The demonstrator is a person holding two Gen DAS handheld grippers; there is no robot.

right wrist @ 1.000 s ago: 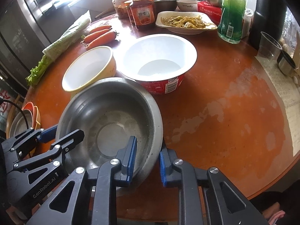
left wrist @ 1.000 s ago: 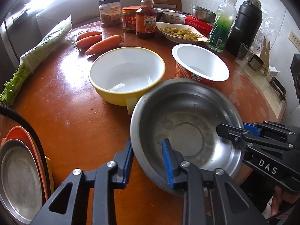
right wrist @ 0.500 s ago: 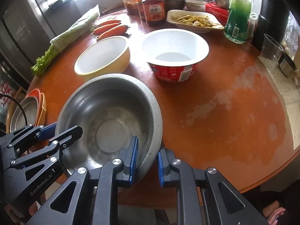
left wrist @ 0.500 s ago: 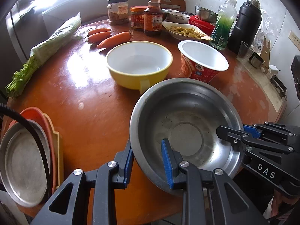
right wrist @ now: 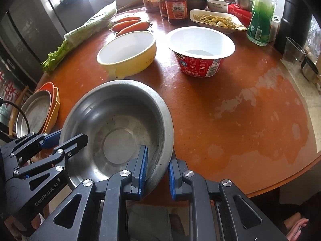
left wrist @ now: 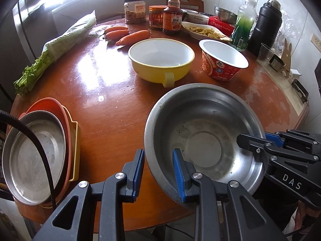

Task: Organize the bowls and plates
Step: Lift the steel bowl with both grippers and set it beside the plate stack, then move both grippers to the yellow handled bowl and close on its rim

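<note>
A large steel bowl hangs over the near edge of the round table, held by its rim from two sides. My left gripper is shut on the bowl's near-left rim, one finger inside and one outside. My right gripper is shut on the steel bowl at its near-right rim in the same way. Each gripper shows in the other's view: the right gripper and the left gripper. A stack of plates with a steel plate on top lies at the table's left edge.
A yellow bowl and a red instant-noodle cup stand mid-table. Behind them are carrots, bagged celery, jars, a sauce bottle, a dish of food, a green bottle and a black flask.
Both grippers have drawn back toward the near table edge with the steel bowl held between them. The yellow bowl and noodle cup look farther off, and the plate stack shows more fully.
</note>
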